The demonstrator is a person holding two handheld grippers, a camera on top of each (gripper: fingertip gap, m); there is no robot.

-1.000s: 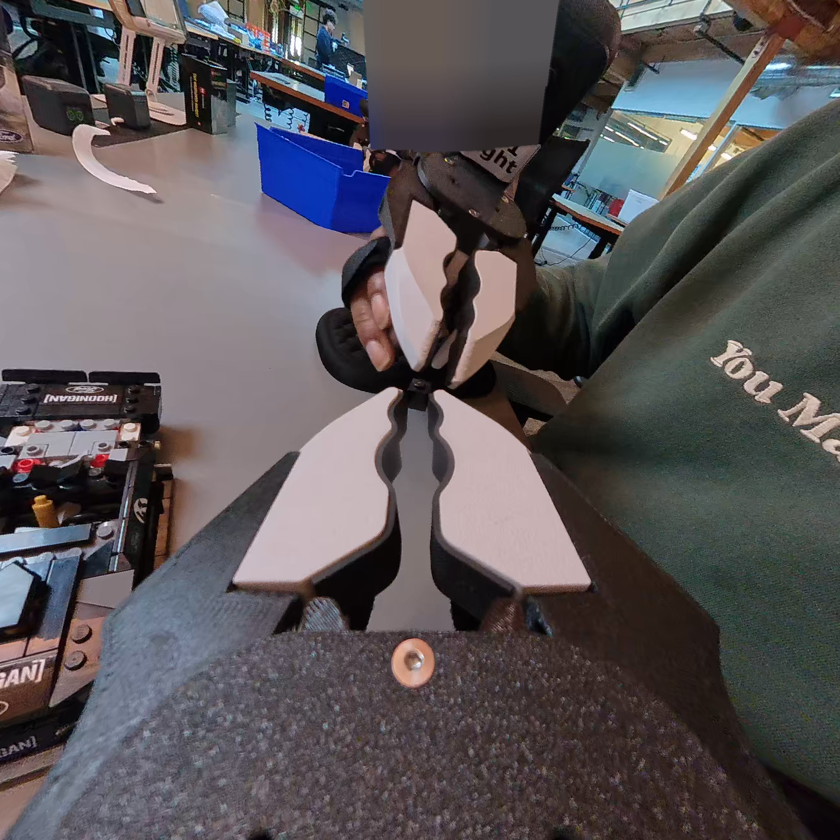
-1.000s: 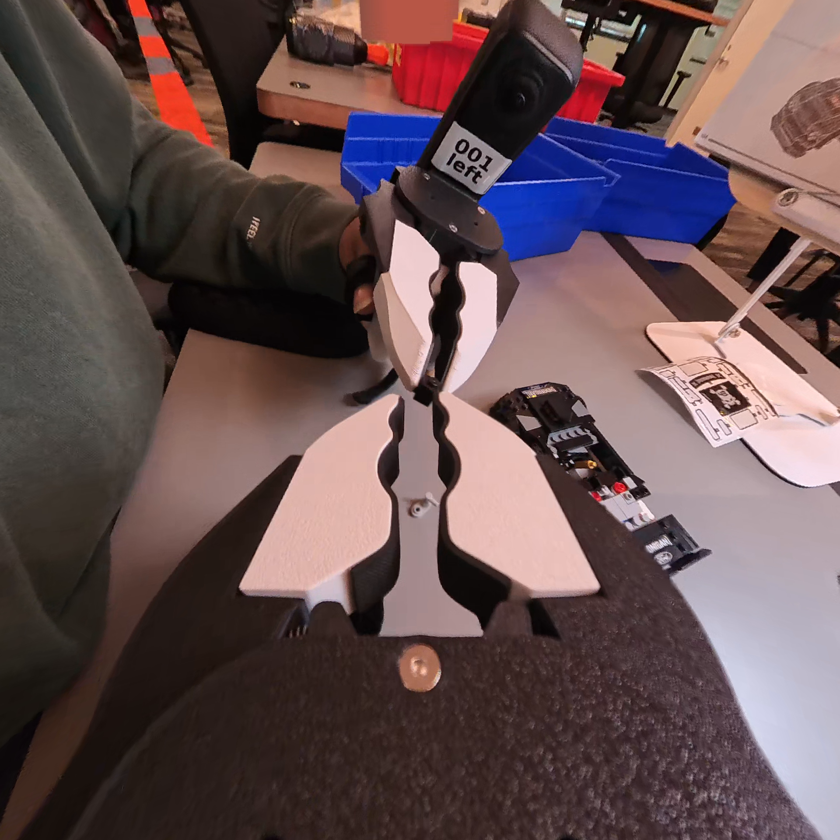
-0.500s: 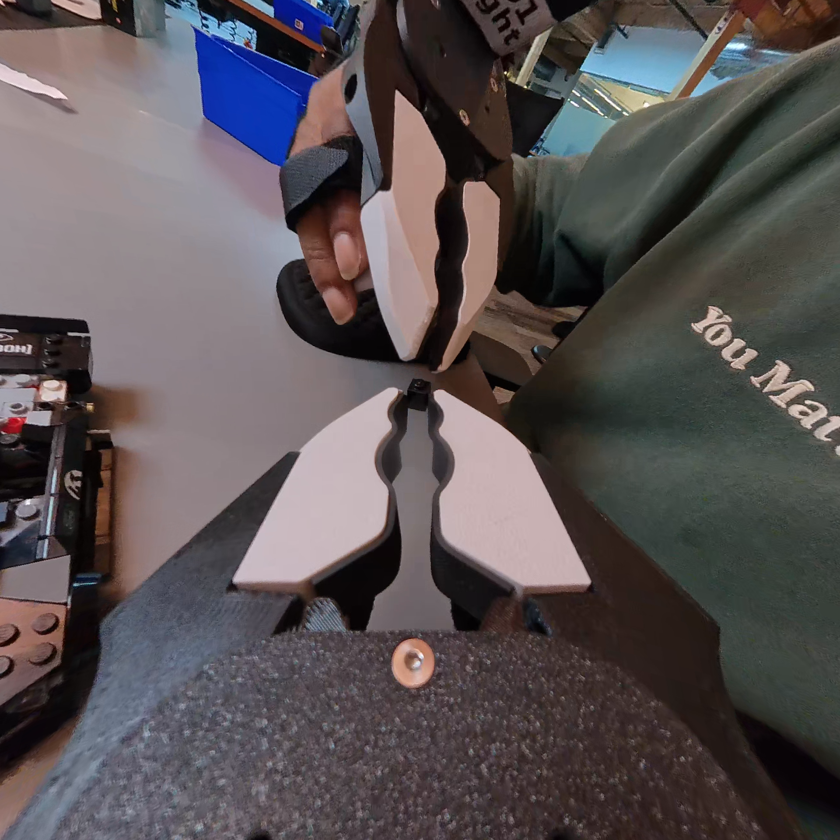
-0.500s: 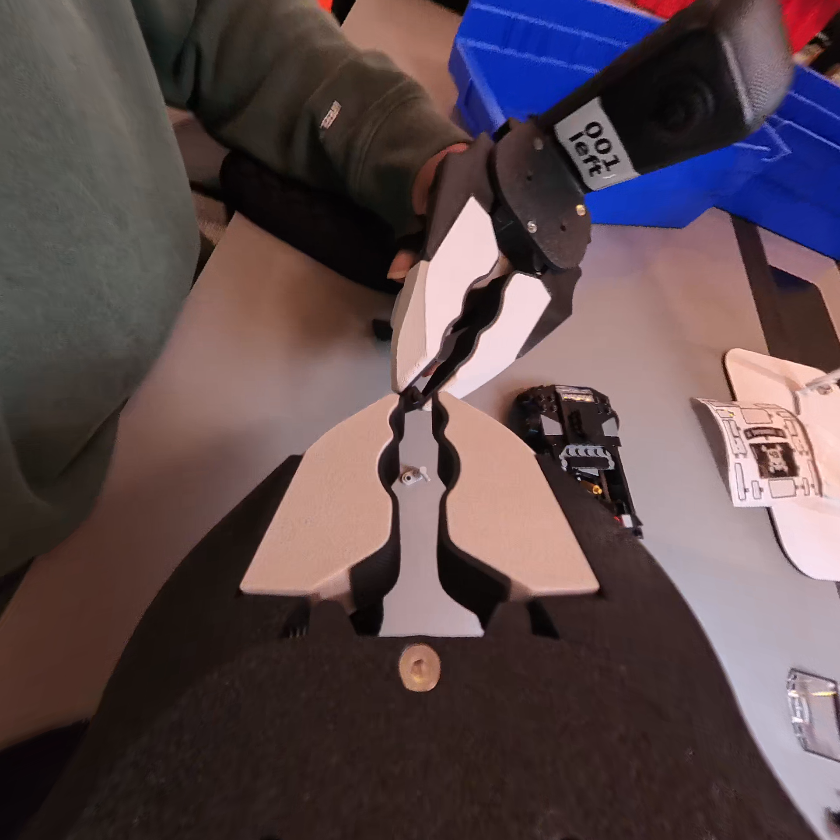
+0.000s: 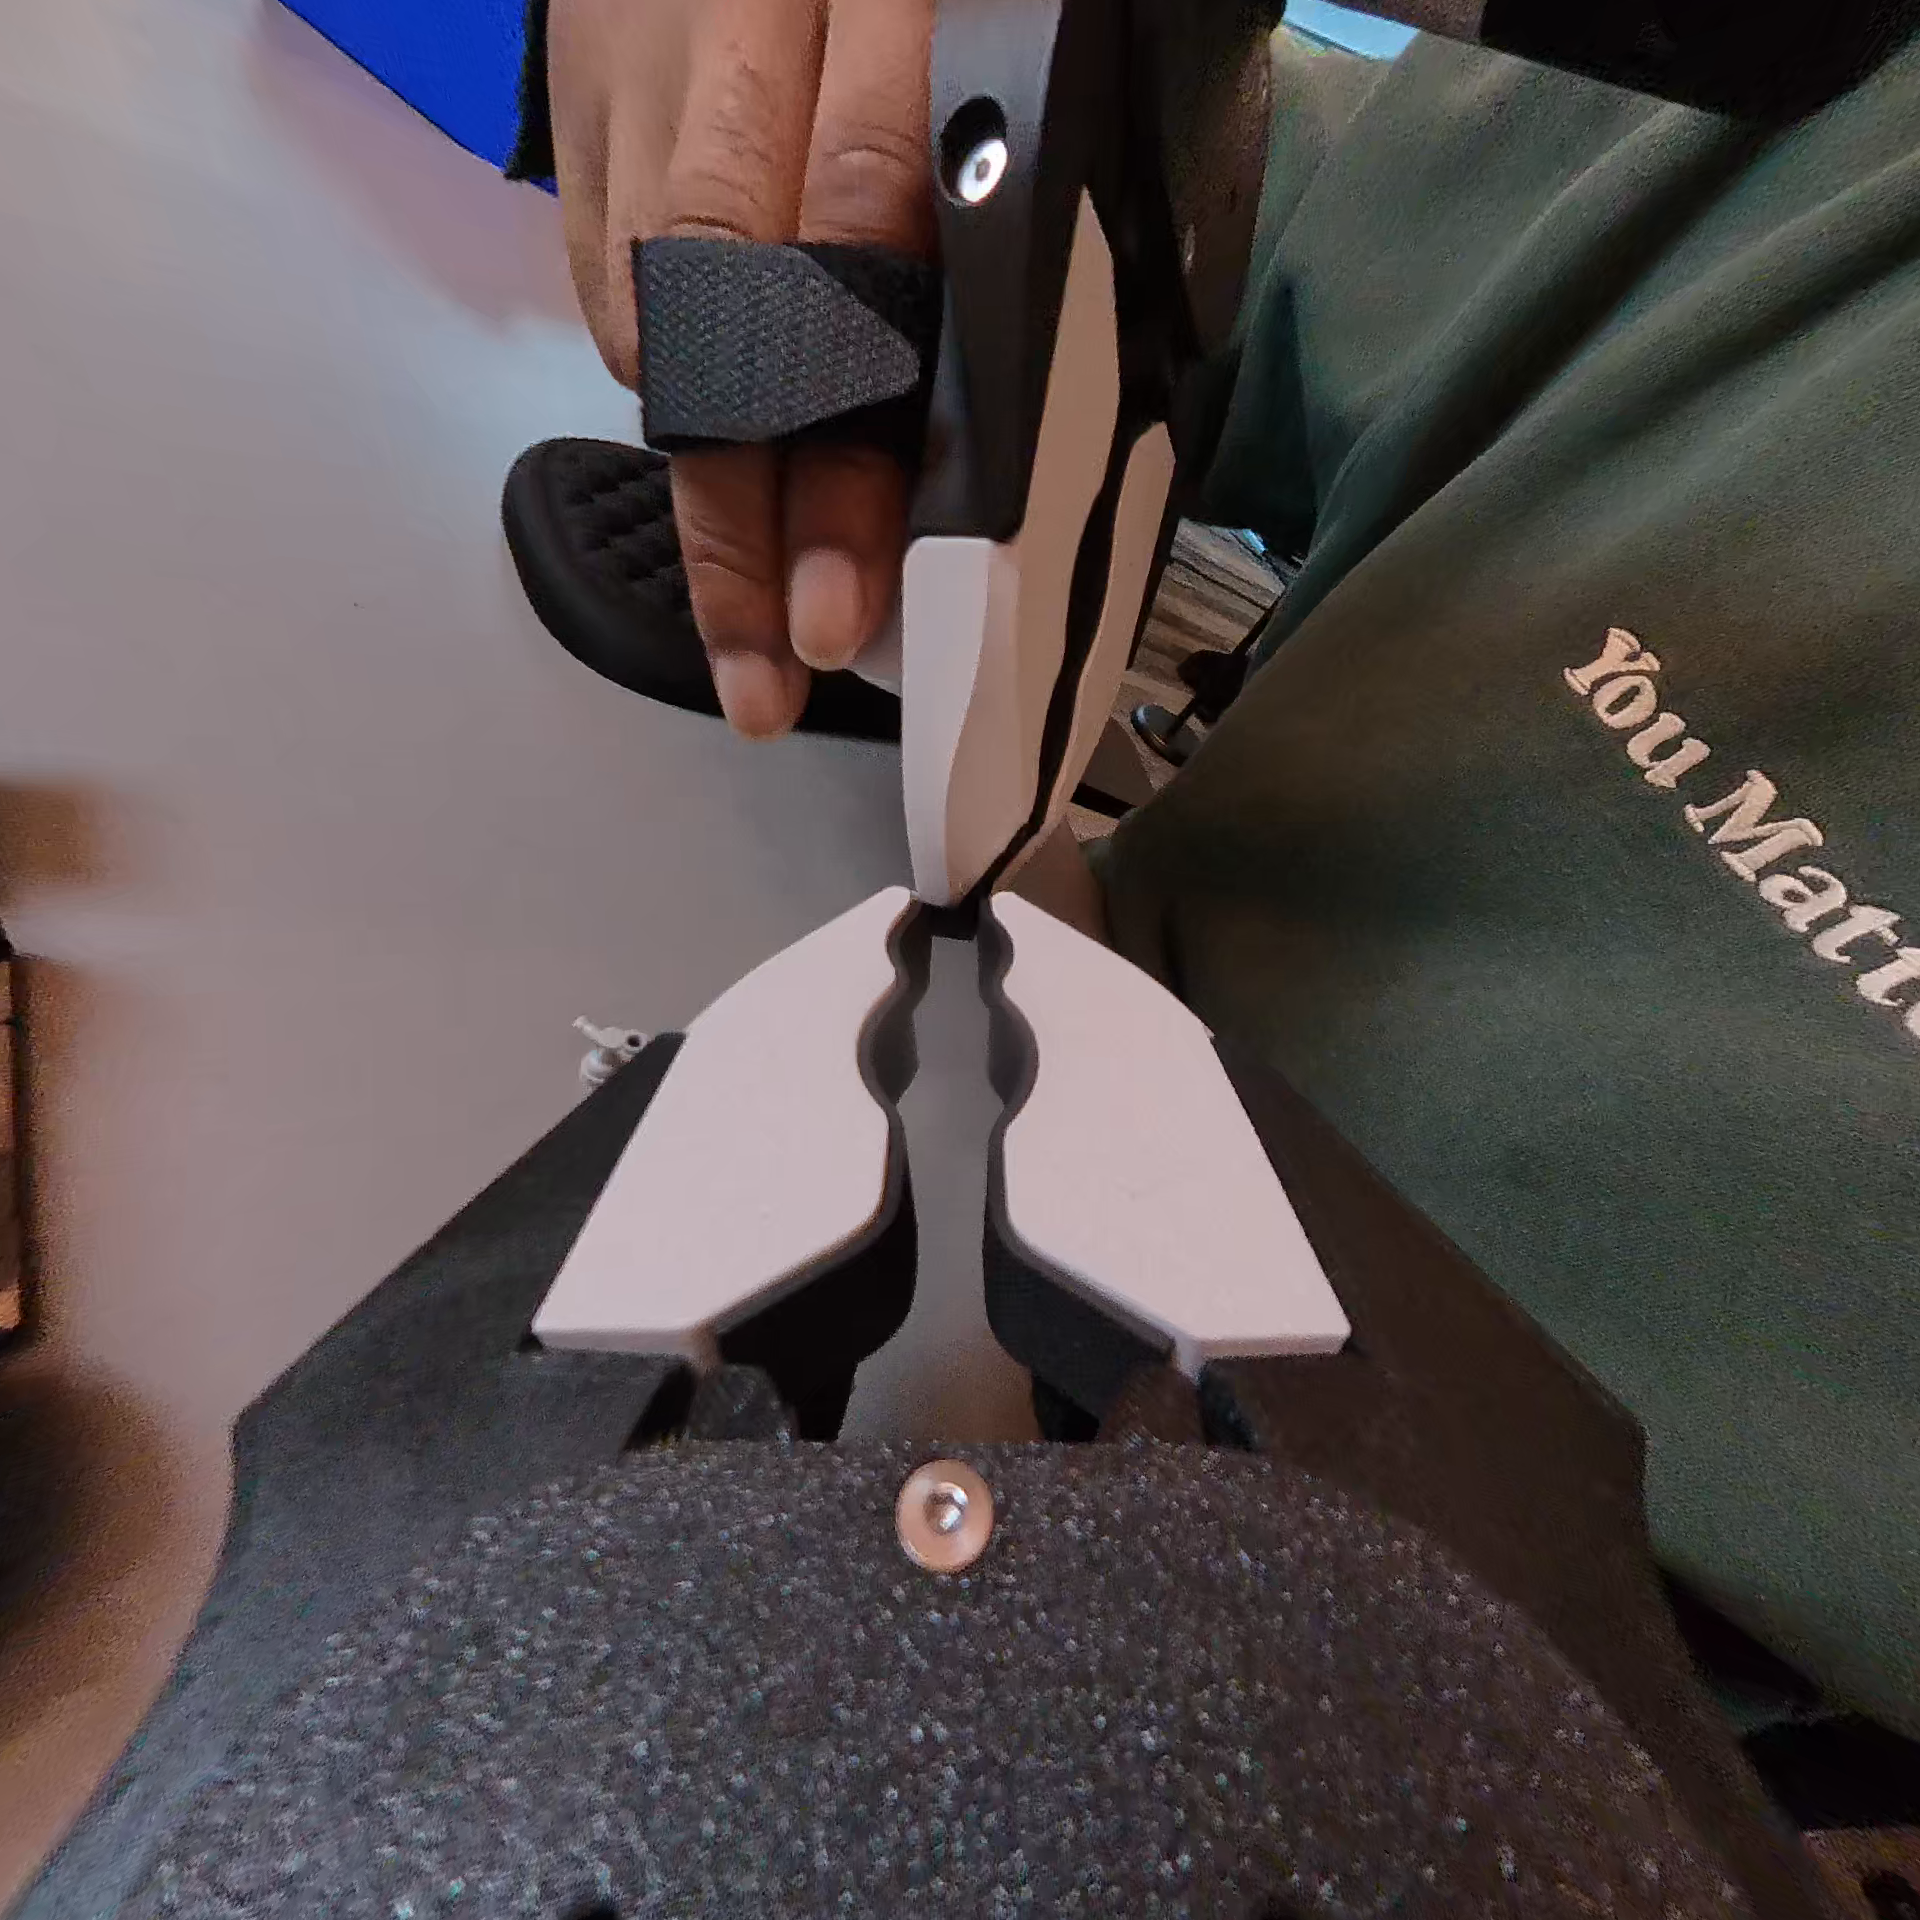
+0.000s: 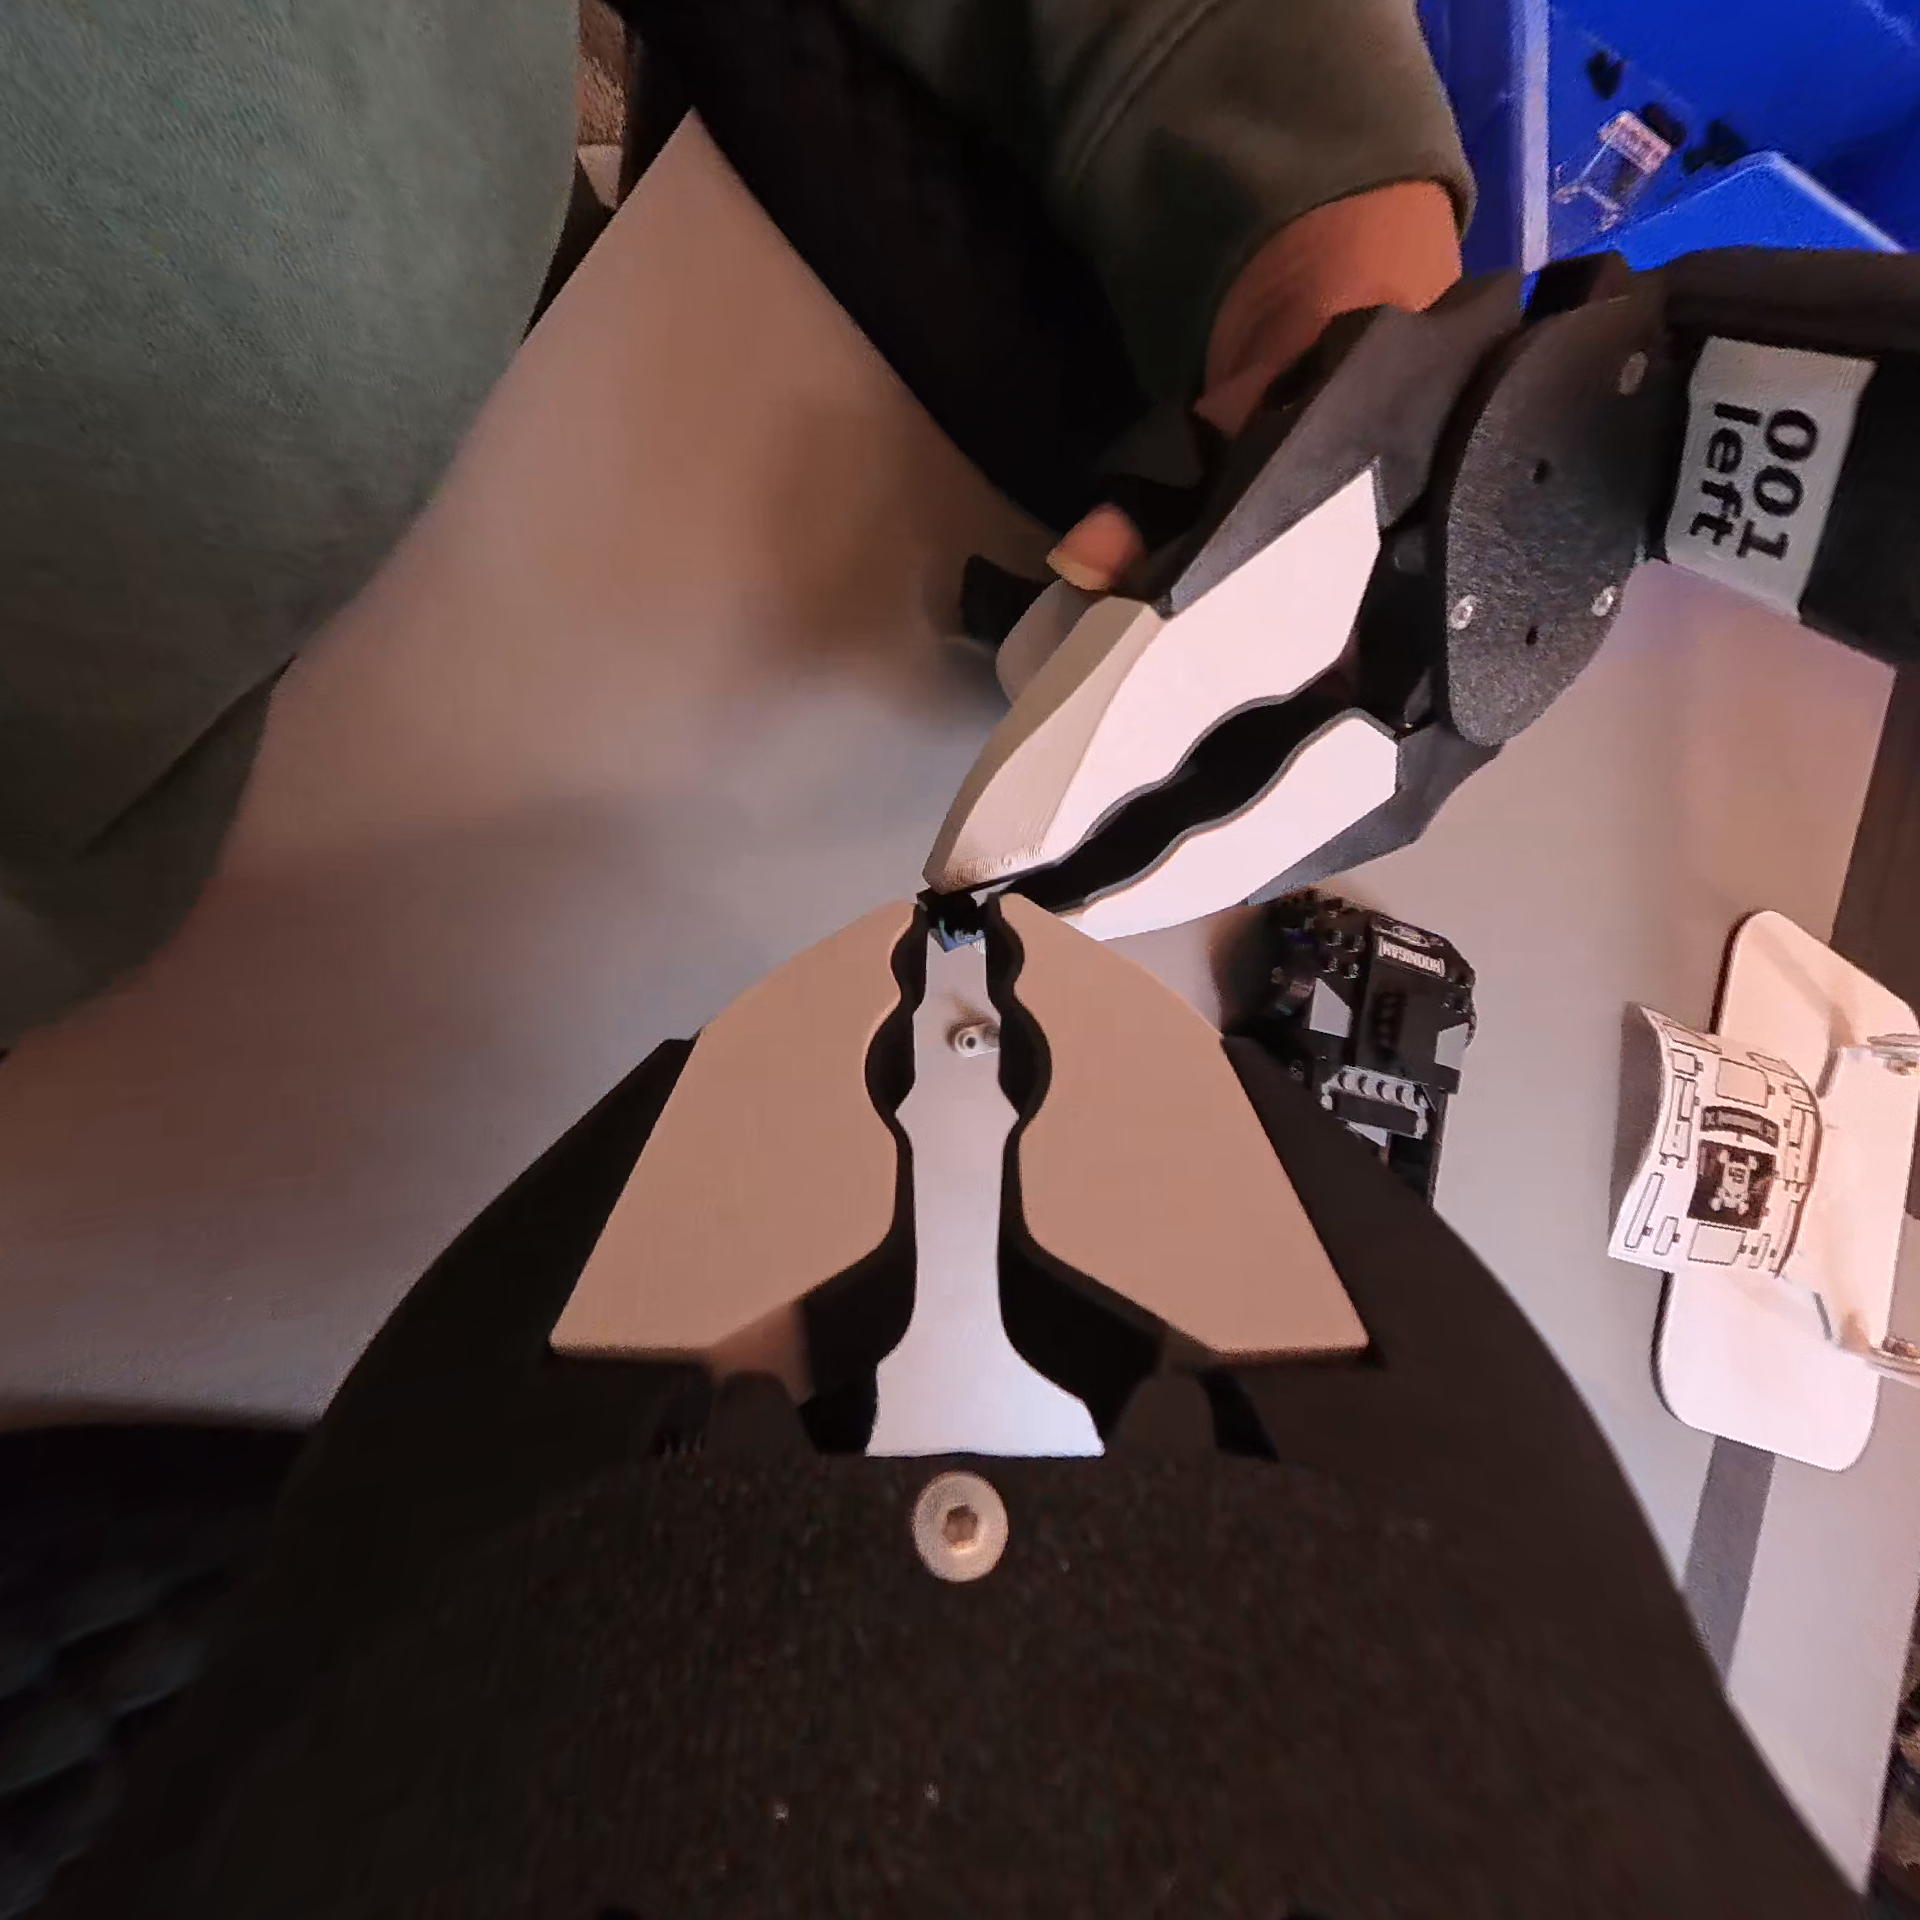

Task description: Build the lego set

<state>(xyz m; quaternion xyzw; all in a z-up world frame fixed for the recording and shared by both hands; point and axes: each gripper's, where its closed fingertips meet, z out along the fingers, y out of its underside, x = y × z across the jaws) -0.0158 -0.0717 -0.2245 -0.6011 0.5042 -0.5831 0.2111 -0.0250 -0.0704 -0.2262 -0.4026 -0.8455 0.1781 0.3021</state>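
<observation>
Black piece [image 5: 954, 922]: now being pinched by both grippers, tips meeting since a second ago.
Left gripper [image 5: 951, 914]: narrow, holding it.
Right gripper [image 6: 958, 916]: narrow, gripping it.
Meaning: likely a handover or joining.

Two claws [image 5: 951, 914] [image 6: 956, 914], one black car model [image 6: 1371, 1029], one sticker sheet [image 6: 1704, 1153], one loose grey piece [image 6: 971, 1037].

tiny black lego piece [image 5: 954, 921] pinched at our two grippers' meeting tips.
we see the dark, partly built lego car [image 6: 1371, 1023] lying flat on the grey table, a small grey piece [image 6: 970, 1038] loose nearby.
</observation>
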